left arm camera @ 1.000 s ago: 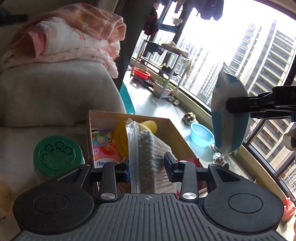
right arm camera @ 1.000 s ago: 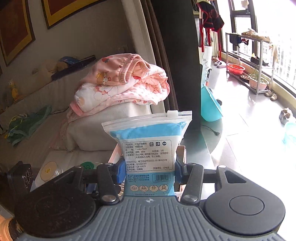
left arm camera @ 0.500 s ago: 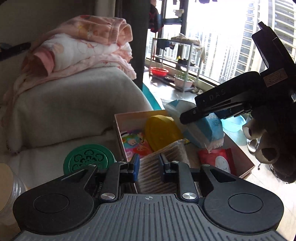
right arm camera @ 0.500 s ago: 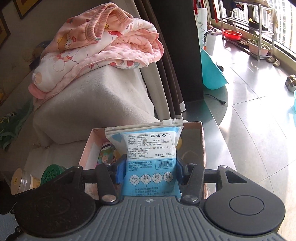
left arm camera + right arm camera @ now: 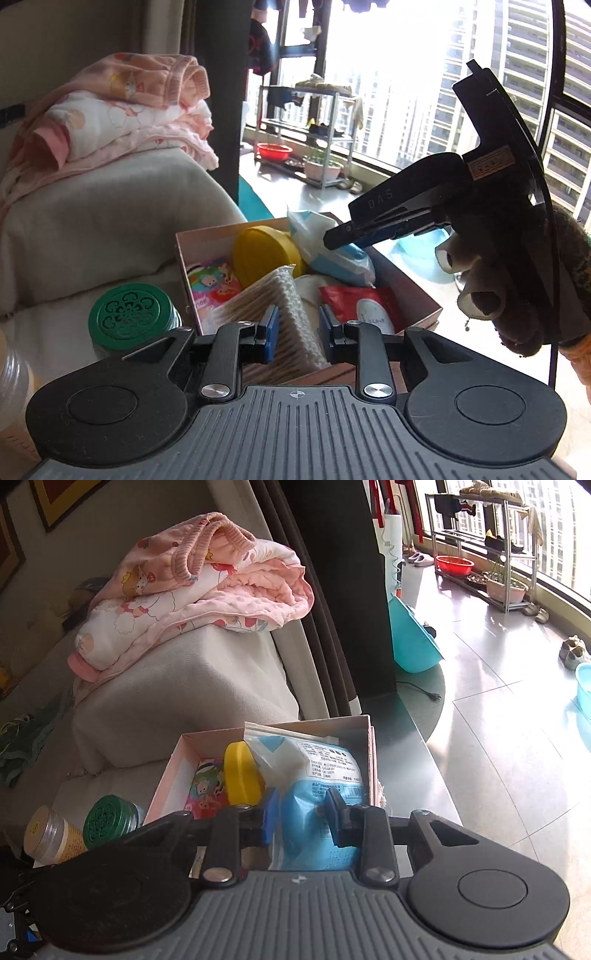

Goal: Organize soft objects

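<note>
Lowered from mid-air a second ago, the blue-and-white pouch (image 5: 317, 775) now lies inside the pink cardboard box (image 5: 168, 771), leaning against a yellow round object (image 5: 242, 773). Whether the right gripper (image 5: 301, 821) still pinches the pouch or merely flanks it cannot be told. The left gripper (image 5: 295, 332) stands with its jaws spread on either side of a bag of cotton swabs (image 5: 284, 306), which has also come down into the box beside a red packet (image 5: 364, 304). A green-lidded jar (image 5: 131, 315) and a clear bottle (image 5: 51, 834) sit just beside the box, with pink bedding (image 5: 192, 590) heaped on a sofa arm (image 5: 177, 698) behind.
</note>
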Available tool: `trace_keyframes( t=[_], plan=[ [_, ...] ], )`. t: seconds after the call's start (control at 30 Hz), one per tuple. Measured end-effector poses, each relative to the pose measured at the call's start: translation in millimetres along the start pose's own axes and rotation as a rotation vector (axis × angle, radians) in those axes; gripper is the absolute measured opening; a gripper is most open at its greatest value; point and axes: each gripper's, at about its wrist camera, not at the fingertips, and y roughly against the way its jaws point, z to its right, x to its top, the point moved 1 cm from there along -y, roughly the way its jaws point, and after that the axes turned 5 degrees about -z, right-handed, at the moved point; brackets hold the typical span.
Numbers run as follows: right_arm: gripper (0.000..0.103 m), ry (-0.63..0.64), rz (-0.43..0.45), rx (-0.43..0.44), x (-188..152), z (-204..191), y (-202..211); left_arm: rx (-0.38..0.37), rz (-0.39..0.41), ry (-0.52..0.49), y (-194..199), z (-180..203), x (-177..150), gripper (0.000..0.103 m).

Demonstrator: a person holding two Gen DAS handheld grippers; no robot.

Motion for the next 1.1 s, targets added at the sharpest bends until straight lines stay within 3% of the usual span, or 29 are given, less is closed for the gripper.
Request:
trace_keyframes(
  t=[0.07,0.13,0.27,0.4,0.6,0.73,0.8,0.87,1.0,1.1],
  plan=[
    [0.03,-0.003,0.024,0.001,-2.9,-7.8,-5.4,0.053,-0.018,-0.008,-8.2,-1.4,-2.1,0.032],
    [0.03,0.001,0.041,0.031,-1.0,-12.4,-5.6,0.056,-0.03,0.013,-15.6,-6.6,-1.1,0.037],
    [0.031,0.002,0.012,-0.104,-1.3,-9.0,-23.3,0.068,-0.037,0.018,-28.9,-9.2,5.3,0.041],
    [0.031,0.038,0.038,-0.096,-14.5,-7.1,-13.1,0.064,-0.049,0.046,-33.2,-14.3,12.6,0.043],
    [0.035,0.053,0.095,0.008,-34.9,-12.5,30.6,0.017,0.023,0.094,20.8,-21.2,-5.0,0.039],
    [0.047,0.108,0.161,0.016,-63.8,-33.3,65.8,0.036,0.016,0.089,67.5,-27.3,-38.4,0.039],
    [0.055,0.158,0.184,0.002,-85.1,-50.3,81.3,0.075,-0.026,0.08,87.5,-31.0,-63.6,0.039],
    [0.07,0.197,0.195,-0.002,-109.5,-66.9,91.5,0.13,-0.065,0.08,104.3,-36.8,-87.3,0.039],
    [0.076,0.264,0.177,0.002,-158.3,-97.9,91.1,0.275,-0.105,0.124,138.4,-55.9,-131.3,0.039],
    [0.076,0.307,0.132,-0.016,-185.2,-118.3,74.2,0.341,-0.131,0.151,145.9,-64.0,-153.8,0.039]
  ],
)
